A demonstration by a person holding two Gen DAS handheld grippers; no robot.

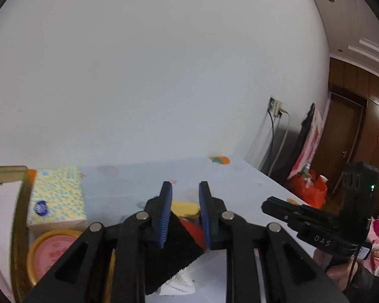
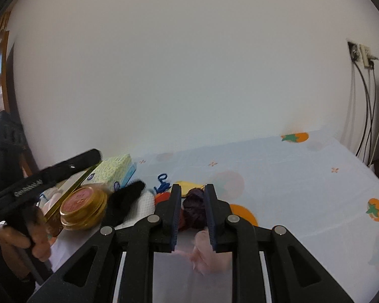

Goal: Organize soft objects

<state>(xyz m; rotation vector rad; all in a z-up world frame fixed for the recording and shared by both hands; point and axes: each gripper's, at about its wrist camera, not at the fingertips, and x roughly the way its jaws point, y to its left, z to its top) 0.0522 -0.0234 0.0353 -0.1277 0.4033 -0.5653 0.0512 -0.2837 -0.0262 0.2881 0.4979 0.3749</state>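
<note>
My left gripper [image 1: 185,189] is shut on a black sponge [image 1: 173,250] and holds it above the table; the sponge sits far back between the blue pads. It shows in the right wrist view as a dark blurred shape [image 2: 128,197]. A white cloth [image 1: 179,284] lies below it. A yellow soft item [image 1: 185,208] and a red one [image 1: 193,231] lie ahead. My right gripper [image 2: 192,192] holds a pale pink fluffy item [image 2: 209,255] back between its fingers. A dark purple yarn ball [image 2: 194,208] lies on the table just ahead between the fingers.
A tissue pack [image 1: 56,197] and a round gold tin with a pink lid [image 1: 50,252] stand beside a gold-rimmed box [image 1: 19,227] at the left. The table has a pale cloth with orange fruit prints [image 2: 290,176]. A wall stands behind; cables hang at the right.
</note>
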